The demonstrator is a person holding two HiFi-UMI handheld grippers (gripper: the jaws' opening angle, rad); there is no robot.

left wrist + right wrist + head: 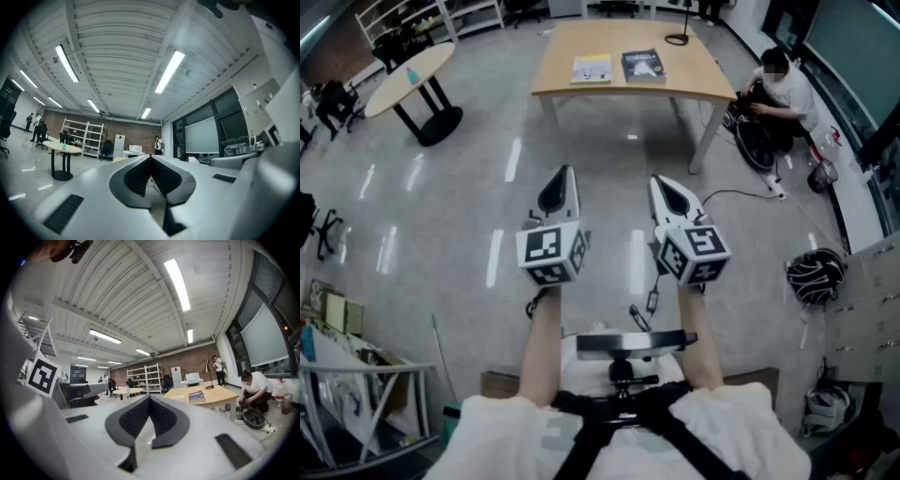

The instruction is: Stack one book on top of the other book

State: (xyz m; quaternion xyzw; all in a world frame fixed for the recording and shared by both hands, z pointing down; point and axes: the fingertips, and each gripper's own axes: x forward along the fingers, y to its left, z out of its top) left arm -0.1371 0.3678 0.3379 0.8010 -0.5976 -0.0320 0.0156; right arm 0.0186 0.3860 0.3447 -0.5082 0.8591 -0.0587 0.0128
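Two books lie side by side on a wooden table (675,84) far ahead: a yellow book (592,68) on the left and a dark book (643,66) on the right. The right gripper view shows the dark book (197,395) and the table (213,397) in the distance. My left gripper (563,172) and right gripper (660,182) are held level over the floor, well short of the table. Both are shut with nothing between the jaws. The left gripper (151,158) and the right gripper (149,397) show tips pressed together in their own views.
A person (783,89) crouches by a wheel at the table's right end, with a cable (741,194) running across the floor. A round table (411,80) stands at the far left. A helmet (815,275) and cabinets sit at the right, and a rack (356,403) at the near left.
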